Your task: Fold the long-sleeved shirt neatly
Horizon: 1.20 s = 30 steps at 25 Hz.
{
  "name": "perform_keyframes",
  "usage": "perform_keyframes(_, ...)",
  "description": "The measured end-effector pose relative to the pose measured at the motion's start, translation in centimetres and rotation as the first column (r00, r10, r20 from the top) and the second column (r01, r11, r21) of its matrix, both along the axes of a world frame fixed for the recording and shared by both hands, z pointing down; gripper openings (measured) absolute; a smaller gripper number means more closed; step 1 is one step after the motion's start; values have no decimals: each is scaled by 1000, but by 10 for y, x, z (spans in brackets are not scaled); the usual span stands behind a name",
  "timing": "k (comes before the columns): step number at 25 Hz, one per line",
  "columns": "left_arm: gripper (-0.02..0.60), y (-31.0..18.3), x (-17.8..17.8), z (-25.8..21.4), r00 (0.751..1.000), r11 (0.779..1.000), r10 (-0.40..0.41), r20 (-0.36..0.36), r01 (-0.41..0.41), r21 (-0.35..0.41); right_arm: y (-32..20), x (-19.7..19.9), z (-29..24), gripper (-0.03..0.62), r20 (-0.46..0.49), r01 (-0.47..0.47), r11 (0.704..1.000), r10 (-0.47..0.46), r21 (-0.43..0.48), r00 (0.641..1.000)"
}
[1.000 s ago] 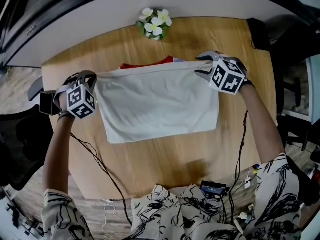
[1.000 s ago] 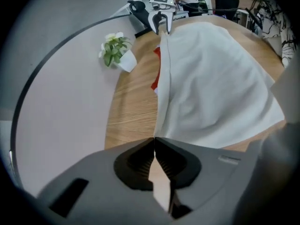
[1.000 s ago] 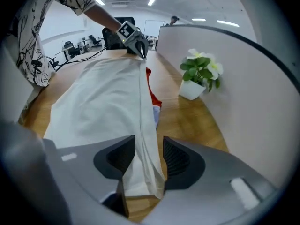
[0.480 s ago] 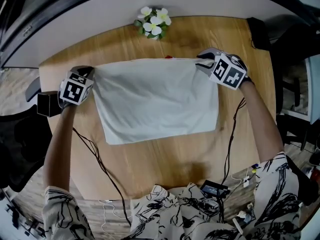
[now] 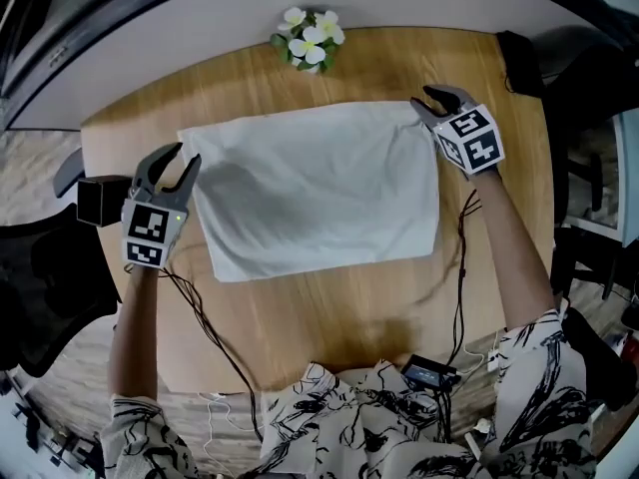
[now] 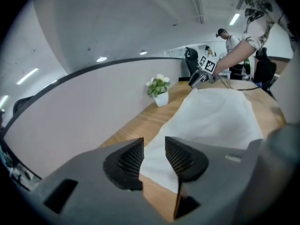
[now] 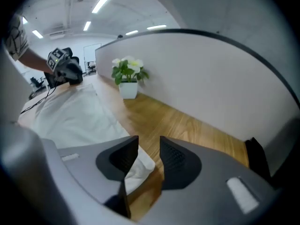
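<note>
The white shirt (image 5: 310,193) lies flat as a folded rectangle in the middle of the round wooden table (image 5: 329,317). My left gripper (image 5: 172,160) hovers just off its left edge. Its jaws have just been opening and are open, with nothing between them (image 6: 154,151). My right gripper (image 5: 427,103) is at the shirt's far right corner. Its jaws have also just been opening and are open (image 7: 149,151), with the corner of the shirt (image 7: 140,168) lying loose below the gap. Each gripper view shows the cloth (image 6: 215,116) (image 7: 75,116) stretching toward the other gripper.
A small pot of white flowers (image 5: 310,43) stands at the table's far edge, beyond the shirt. A black box (image 5: 95,203) sits off the left rim and a dark object (image 5: 519,63) at the far right. Cables (image 5: 200,317) trail over the near edge beside a black device (image 5: 429,374).
The shirt's far edge, held up by both grippers, has been laid down flat over a red patch. The left gripper let go and pulled back; the right one shifted right off the corner.
</note>
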<state>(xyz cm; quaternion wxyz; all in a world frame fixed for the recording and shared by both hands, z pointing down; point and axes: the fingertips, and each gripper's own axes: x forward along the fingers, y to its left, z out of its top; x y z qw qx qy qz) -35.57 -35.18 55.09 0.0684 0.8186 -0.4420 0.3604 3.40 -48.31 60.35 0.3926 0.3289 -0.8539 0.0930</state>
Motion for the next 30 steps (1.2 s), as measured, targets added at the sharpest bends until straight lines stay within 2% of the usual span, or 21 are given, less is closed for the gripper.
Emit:
perform_keyframes(3,186,48,1,-11,992,999,-53,-117,52,-14,26,6,-36,175,104,-58,996,51,66,993)
perform_keyframes(6,217,102,-3,-5,979,992,-98,-178,81,-99,69,14,-69,207,182,-66,994,49,90,982)
perform_keyframes(9,222,160,0,7,965,974,-135,-223,88,-209,121,26,-77,229,214,-58,998,49,37,976)
perform_keyframes(12,209,215,3,23,953,944,-183,-240,103,-313,183,38,-65,236,234,-59,996,73,-67,970)
perform_keyframes(14,190,241,5,33,944,932,-213,-252,118,-343,222,42,-52,241,242,-56,988,90,-142,966)
perform_keyframes(16,140,255,10,42,941,933,-218,-258,124,-337,256,44,-34,261,214,-42,979,85,-198,973)
perform_keyframes(20,163,269,21,58,933,917,-243,-267,131,-376,299,45,-3,267,172,-31,960,81,-277,982)
perform_keyframes(24,178,266,26,65,928,911,-253,-273,134,-391,313,47,12,264,170,-42,946,101,-322,980)
perform_keyframes(28,187,266,24,70,922,895,-278,-269,147,-421,318,49,25,198,147,-60,937,116,-343,982)
perform_keyframes(30,186,267,23,71,925,893,-277,-260,148,-426,320,48,27,178,122,-59,942,105,-330,987)
